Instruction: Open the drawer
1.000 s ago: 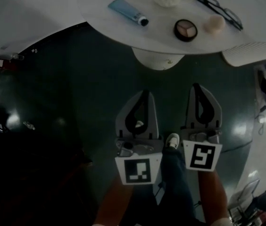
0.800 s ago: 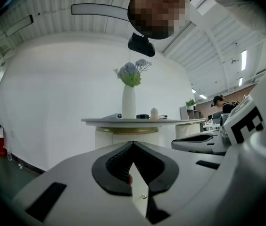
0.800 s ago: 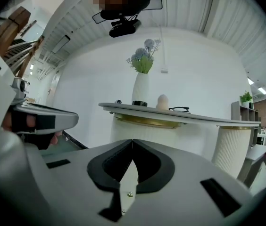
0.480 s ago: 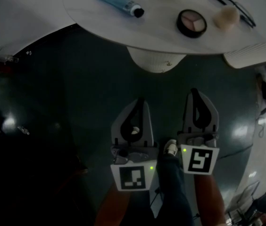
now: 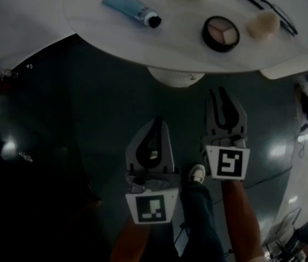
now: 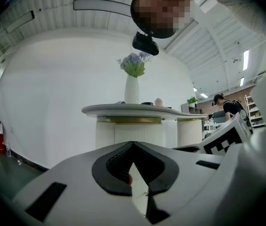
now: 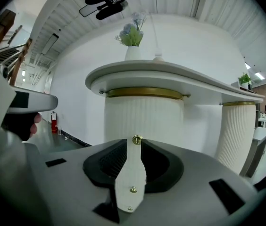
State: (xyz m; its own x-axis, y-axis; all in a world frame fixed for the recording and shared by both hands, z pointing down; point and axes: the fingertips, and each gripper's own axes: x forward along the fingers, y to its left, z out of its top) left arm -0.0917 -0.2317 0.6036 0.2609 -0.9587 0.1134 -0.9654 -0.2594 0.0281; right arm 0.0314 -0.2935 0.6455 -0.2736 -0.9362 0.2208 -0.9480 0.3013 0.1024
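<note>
Right gripper view: small brass drawer knob (image 7: 137, 139) sits on the front of the ribbed white pedestal (image 7: 145, 117), below its gold band, under the bench (image 7: 170, 74). No drawer seam can be made out. My reading is that the drawer sits behind that knob and is not yet pulled.

Right gripper (image 7: 134, 147): jaws opening, with the knob lined up in the gap at the tips. Pads are not pressing on it, and I cannot tell whether the tips have reached it or stop short. Nothing is held.

Left gripper (image 6: 133, 144): clenched, tips meeting, nothing between them. In the head view it hangs nearer the person than the right one and to its left, well apart from the pedestal (image 5: 176, 76).

Step in hand, as I judge it: the approach, lining up on the knob before the grasp.

Next move calls for:
- easing the right gripper (image 5: 221, 94) toward the pedestal until the knob sits between the pads
- closing on the knob
- pulling straight back toward the person

The knob is small and round, so an off-centre grip could slip off it.

Against the frame a second ago, head view:
- right jaws were together and now stand forked apart
- right gripper has moved up toward the bench (image 5: 181, 48) edge
- left gripper (image 5: 158, 121) sits lower in frame, jaws unchanged
- view has shifted, with the vase now cut off at the far edge
</note>
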